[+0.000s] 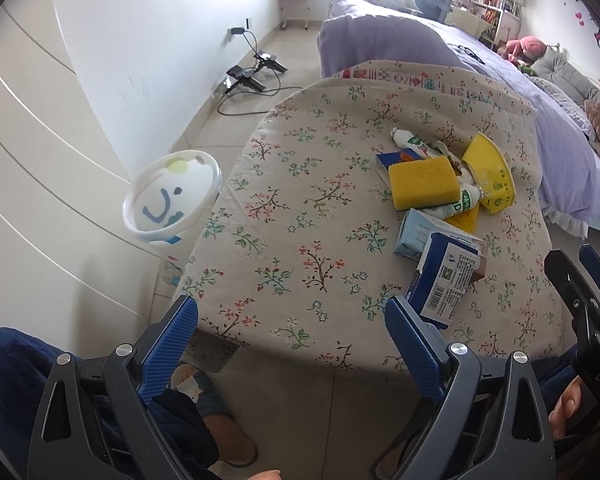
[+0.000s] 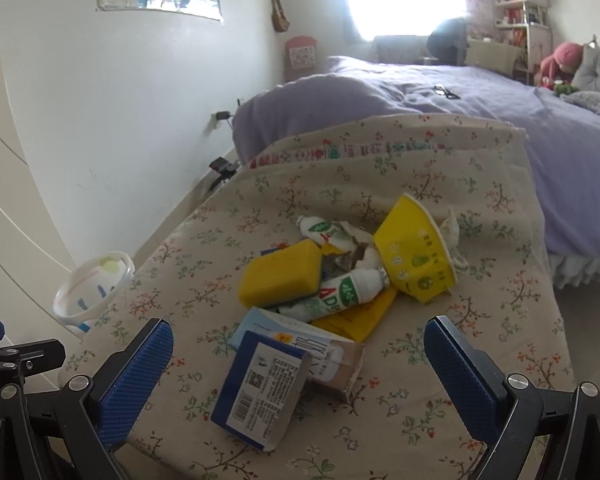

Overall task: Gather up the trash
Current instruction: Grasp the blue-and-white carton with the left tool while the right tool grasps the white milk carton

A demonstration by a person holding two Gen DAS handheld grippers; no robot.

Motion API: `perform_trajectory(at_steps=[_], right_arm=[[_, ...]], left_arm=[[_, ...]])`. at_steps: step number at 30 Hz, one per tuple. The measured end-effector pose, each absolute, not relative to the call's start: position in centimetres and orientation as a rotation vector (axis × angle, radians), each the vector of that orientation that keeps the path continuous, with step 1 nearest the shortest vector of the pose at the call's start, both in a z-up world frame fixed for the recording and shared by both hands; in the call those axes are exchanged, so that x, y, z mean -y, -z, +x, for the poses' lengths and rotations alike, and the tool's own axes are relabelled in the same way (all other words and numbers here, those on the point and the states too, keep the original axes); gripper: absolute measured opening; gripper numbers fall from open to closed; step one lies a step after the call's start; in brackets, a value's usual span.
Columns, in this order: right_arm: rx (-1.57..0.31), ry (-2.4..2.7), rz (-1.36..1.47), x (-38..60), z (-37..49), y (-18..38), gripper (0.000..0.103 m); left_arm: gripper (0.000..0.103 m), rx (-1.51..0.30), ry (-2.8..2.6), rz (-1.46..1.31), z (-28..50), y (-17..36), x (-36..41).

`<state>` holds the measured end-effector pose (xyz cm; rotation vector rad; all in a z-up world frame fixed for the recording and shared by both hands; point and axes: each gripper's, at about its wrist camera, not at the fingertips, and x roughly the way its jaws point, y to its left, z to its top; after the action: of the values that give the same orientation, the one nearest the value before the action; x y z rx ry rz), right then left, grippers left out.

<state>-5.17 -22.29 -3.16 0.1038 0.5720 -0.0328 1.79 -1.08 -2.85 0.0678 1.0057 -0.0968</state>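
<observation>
trash is piled on the floral tablecloth [image 1: 300, 208], toward the far right part of the table as seen from the left wrist camera. a yellow sponge [image 1: 423, 183] is laid on top of the heap, over a blue and orange carton [image 1: 392, 157] of which only a corner is shown. two small white bottles with green labels are seen: one [image 1: 414, 143] behind the sponge and one [image 1: 460, 202] just in front of it, both lying on their sides. a yellow paper bowl [image 1: 490, 176] is tipped on its side at the right of the pile, touching the nearer bottle. a flat yellow piece [image 2: 360, 316] is tucked under that bottle. a pale blue box [image 1: 414, 236] is lain nearest the pile's front, and a dark blue carton [image 1: 446, 284] with a barcode label is leaned across it, closest to the grippers.

a white bin [image 1: 172, 200] with a drawn face inside is stood on the floor beside the table's left edge, well apart from the pile.

the left gripper [image 1: 292, 340] is held spread wide at the table's near edge, with nothing between its blue pads [image 1: 168, 352]; its right pad is placed just beside the dark blue carton. the right gripper [image 2: 300, 356] is likewise held wide apart and empty, with the dark blue carton framed between its fingers in its own view. whether the carton is touched cannot be told.

a purple bed [image 2: 500, 120] is seen beyond the table.
</observation>
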Motion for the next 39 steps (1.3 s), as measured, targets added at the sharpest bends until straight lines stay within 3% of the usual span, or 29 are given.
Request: perform_trajectory(at_steps=[6, 18, 19, 21, 22, 27, 39], right_arm=[[-0.643, 0.090, 0.109, 23.6, -4.2, 4.3, 0.103], [-0.789, 0.258, 0.222, 28.6, -2.9, 7.2, 0.103], [-0.797, 0.267, 0.226, 28.8, -2.8, 7.3, 0.103], [-0.807, 0.278, 0.234, 29.2, -2.7, 7.6, 0.103], [-0.813, 0.280, 0.238, 29.4, -2.6, 7.7, 0.103], [-0.883, 0.292, 0.185, 29.2, -1.9, 9.0, 0.103], [-1.045, 0.051, -0.248, 21.0, 3.0, 12.8, 0.103]], left_arm=[[0.096, -1.188, 0.256, 0.009, 4.2, 7.3, 3.0], [0.095, -1.222, 0.515, 0.149, 5.6, 12.4, 13.8], [0.089, -1.217, 0.516, 0.163, 5.7, 12.7, 14.4], [0.068, -1.208, 0.498, 0.191, 6.0, 13.3, 14.8], [0.061, -1.218, 0.490, 0.195, 6.3, 13.7, 14.6], [0.060, -1.185, 0.475, 0.108, 7.3, 13.3, 11.6], [0.060, -1.166, 0.378, -0.084, 8.6, 10.9, 2.8]])
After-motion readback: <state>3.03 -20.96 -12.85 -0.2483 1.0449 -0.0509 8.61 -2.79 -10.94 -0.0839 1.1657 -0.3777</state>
